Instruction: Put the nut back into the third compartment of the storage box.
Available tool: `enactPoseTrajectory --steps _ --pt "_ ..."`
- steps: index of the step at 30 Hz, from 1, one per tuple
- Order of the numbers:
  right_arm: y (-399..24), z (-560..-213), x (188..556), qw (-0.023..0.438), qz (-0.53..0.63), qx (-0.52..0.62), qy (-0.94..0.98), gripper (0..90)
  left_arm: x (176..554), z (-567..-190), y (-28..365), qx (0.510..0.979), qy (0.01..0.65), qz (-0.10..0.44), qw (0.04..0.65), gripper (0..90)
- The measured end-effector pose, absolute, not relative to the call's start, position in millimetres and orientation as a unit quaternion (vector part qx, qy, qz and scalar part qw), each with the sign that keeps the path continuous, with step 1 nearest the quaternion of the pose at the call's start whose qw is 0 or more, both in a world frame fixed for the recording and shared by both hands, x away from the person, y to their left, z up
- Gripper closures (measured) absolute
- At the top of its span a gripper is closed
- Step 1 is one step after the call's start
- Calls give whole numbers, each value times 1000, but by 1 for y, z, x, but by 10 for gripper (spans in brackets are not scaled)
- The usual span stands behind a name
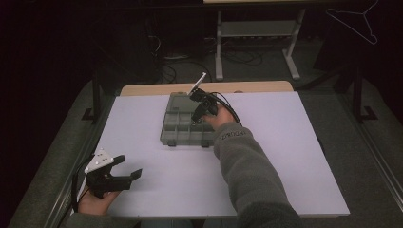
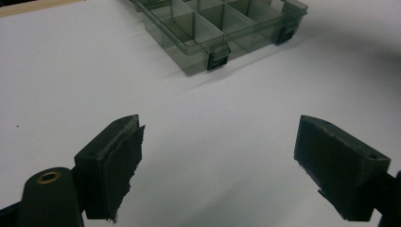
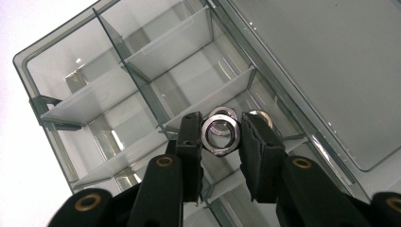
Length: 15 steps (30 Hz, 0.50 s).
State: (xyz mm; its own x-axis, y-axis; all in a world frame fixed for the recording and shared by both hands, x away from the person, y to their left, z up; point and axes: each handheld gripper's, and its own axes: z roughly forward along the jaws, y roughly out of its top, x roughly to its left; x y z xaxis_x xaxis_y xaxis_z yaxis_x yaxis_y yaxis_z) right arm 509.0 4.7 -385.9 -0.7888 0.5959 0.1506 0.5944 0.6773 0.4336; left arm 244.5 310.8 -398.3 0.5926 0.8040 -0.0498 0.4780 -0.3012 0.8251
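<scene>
1. Right gripper [image 3: 221,137] has its jaws closed onto a metal nut [image 3: 220,135], pinched at both sides, hole facing the camera, centre of the right gripper view.
2. Same gripper [image 1: 202,110] sits over the right part of the organizer box [image 1: 176,135], upper middle of the high view; sleeve [image 1: 247,175] runs in from lower right.
3. Left gripper [image 2: 220,161]: jaws spread wide, nothing between them, bare white table [image 2: 213,118] below. In the high view it [image 1: 119,173] is parked at lower left, well apart from the box.
4. Box is grey see-through plastic, many divided compartments [image 3: 142,94], lid [image 3: 331,71] folded open at upper right of the right gripper view. Two dark latches [image 2: 218,59] on the front edge, top of the left gripper view.
5. More nuts: a second nut [image 3: 227,113] just behind the held one and a third [image 3: 261,116] peeking past the right jaw, both apparently in the compartment below. Cannot tell if the held nut touches them.
6. Step, my guess: moving nuts into or out of a compartment; cannot tell which way, lifting or dropping.
7. Next move calls for: if taking out, lift straight up clear of the divider walls, keep the squeeze steady since the nut is smooth and could slip. If putting in, lower a bit, then release.
8. Left gripper looks idle; could steady the box if it slides.
</scene>
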Motion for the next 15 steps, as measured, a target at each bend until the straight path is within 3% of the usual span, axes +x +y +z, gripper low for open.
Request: enactPoseTrajectory --steps 15 --pt "-22 -374 494 15 270 330 904 584 243 -398 312 780 414 192 429 152"
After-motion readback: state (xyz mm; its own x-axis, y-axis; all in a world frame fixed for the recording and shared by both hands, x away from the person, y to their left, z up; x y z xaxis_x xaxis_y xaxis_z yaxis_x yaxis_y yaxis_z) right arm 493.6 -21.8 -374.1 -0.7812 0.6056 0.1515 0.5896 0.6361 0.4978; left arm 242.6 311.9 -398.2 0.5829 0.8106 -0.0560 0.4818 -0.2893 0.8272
